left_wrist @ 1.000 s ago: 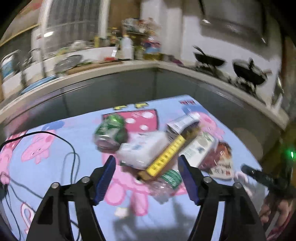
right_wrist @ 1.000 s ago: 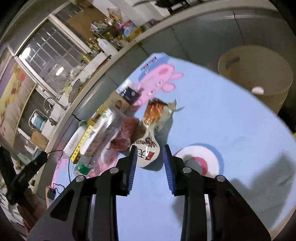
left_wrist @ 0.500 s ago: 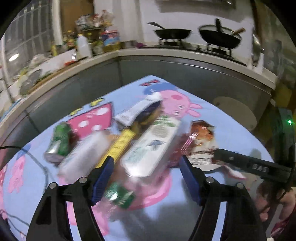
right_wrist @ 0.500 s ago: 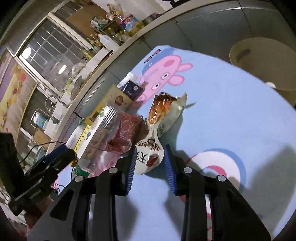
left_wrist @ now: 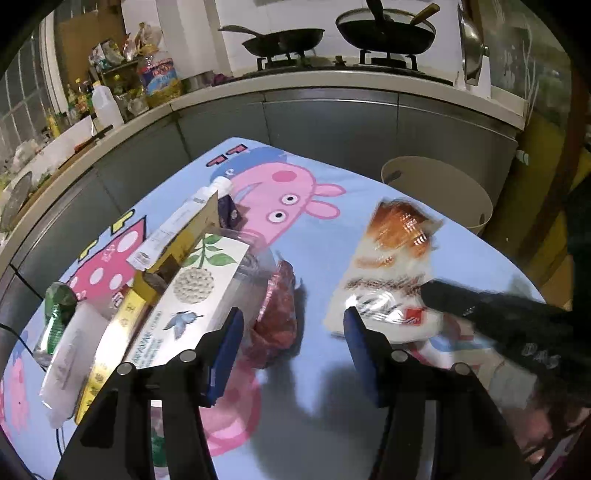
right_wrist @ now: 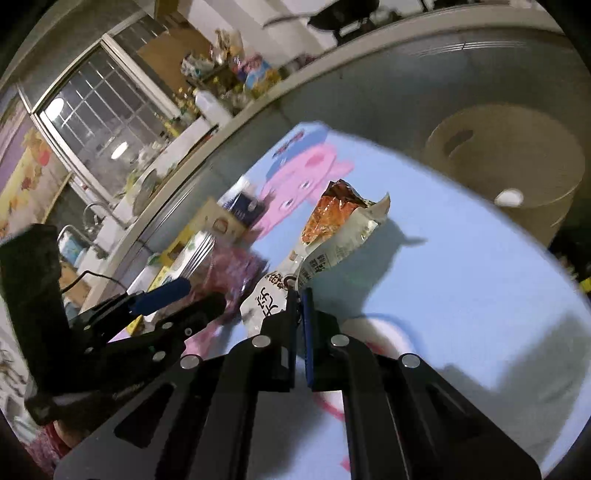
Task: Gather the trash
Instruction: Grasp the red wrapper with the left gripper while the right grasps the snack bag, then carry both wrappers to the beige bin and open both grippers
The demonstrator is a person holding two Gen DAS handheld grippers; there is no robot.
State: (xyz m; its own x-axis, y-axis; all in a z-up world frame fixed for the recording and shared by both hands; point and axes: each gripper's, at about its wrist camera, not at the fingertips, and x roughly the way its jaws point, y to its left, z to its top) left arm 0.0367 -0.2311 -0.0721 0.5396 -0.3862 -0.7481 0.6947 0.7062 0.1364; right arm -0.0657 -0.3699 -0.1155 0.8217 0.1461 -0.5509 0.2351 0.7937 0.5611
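A white and orange snack bag (left_wrist: 391,269) lies on the blue cartoon tablecloth (left_wrist: 325,424); it also shows in the right wrist view (right_wrist: 332,221). My right gripper (right_wrist: 298,299) is shut on the near end of this bag. My left gripper (left_wrist: 291,336) is open and empty above the cloth, left of the bag. A red wrapper (left_wrist: 277,317) lies between its fingertips, further away. A white carton (left_wrist: 192,306), a yellow box (left_wrist: 122,332), a green can (left_wrist: 55,310) and other trash lie to the left.
A beige bin (left_wrist: 439,184) stands on the floor past the table's far right edge; it also shows in the right wrist view (right_wrist: 509,162). A kitchen counter with woks (left_wrist: 384,26) and bottles runs behind. A black cable (left_wrist: 11,328) lies at the left.
My right gripper has moved forward and closed on the snack bag's near end. My left gripper has swung right, from over the can and carton to beside the snack bag.
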